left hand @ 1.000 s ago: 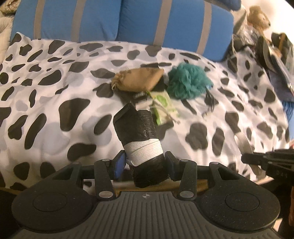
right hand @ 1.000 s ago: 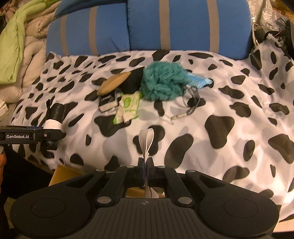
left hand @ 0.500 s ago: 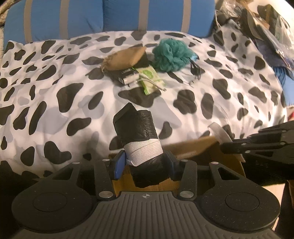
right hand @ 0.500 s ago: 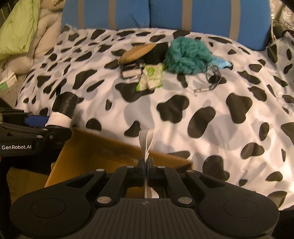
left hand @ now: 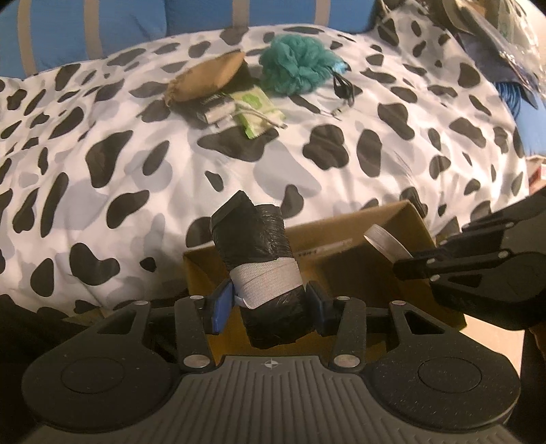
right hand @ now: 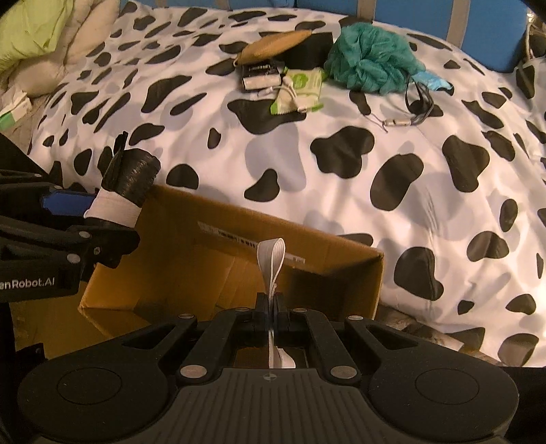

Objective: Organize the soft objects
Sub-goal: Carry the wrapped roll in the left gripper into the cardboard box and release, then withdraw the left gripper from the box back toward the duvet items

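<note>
My left gripper (left hand: 269, 304) is shut on a black plastic roll with a white band (left hand: 262, 269), held over the left end of an open cardboard box (left hand: 341, 249). The roll also shows in the right wrist view (right hand: 126, 188). My right gripper (right hand: 271, 304) is shut on a thin white elastic loop (right hand: 272, 263) over the box (right hand: 239, 259); the loop shows in the left wrist view (left hand: 385, 240). On the cow-print duvet (right hand: 409, 143) lie a teal bath pouf (right hand: 372, 59), a tan pouch (right hand: 276, 46), a green wipes pack (right hand: 302, 90) and a black-white packet (right hand: 261, 75).
A black cord with a small clip (right hand: 418, 102) lies right of the pouf. Blue striped pillows (left hand: 204, 17) line the back. Green and cream bedding (right hand: 37, 37) is piled at the left. The box stands against the bed's front edge.
Both grippers have drawn back from the bed and lowered over the cardboard box, which now fills more of both views. Each still holds its object.
</note>
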### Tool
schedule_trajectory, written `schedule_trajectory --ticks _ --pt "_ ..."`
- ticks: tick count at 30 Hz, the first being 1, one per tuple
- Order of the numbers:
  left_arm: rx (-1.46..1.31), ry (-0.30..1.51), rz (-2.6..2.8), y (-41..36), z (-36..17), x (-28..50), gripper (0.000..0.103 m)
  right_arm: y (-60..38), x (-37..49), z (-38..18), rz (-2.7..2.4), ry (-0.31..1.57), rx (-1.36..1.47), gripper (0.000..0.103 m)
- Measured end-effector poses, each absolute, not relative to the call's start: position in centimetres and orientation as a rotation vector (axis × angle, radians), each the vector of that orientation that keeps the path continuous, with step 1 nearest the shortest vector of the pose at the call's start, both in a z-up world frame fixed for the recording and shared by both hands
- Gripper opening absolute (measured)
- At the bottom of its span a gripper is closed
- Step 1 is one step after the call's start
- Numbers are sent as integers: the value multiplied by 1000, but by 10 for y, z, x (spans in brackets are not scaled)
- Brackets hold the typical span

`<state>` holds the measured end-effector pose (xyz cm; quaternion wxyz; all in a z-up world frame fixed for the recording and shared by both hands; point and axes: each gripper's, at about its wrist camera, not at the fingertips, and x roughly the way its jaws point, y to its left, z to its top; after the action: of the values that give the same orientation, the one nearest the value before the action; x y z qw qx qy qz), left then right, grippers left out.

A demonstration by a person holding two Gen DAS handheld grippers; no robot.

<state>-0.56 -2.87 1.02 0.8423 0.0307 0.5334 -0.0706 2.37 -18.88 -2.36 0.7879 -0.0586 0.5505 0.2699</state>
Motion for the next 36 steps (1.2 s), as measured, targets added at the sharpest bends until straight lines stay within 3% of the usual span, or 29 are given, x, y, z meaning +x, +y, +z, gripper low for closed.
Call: schedule_trajectory --ticks 16,18,20,22,23,24,25,30,36 --pt "100 1216 -141 -35 -4 -3 47 -187 24 -32 594 1245 -147 6" --pt "110 1231 -103 -33 -6 0 47 -186 24 -33 588 1250 -156 18" --pt "115 1250 -73 -31 -9 2 48 -186 25 -34 580 1250 -164 61" --pt "118 1261 -65 -30 -10 3 51 -185 24 -32 577 1235 -168 83" --pt "121 1265 -62 -30 -11 3 55 -185 24 -31 575 1231 -169 88" --pt "127 1266 -60 -30 -11 3 65 -186 24 -31 572 1231 -168 90" --pt "131 1263 -58 -31 -11 3 69 -186 25 -32 566 1234 -168 92" --pt "130 1271 -44 -30 -12 5 69 -187 27 -33 543 1239 -169 99" --pt "131 1278 -35 -30 -13 6 69 -190 28 -33 522 1238 -162 100"
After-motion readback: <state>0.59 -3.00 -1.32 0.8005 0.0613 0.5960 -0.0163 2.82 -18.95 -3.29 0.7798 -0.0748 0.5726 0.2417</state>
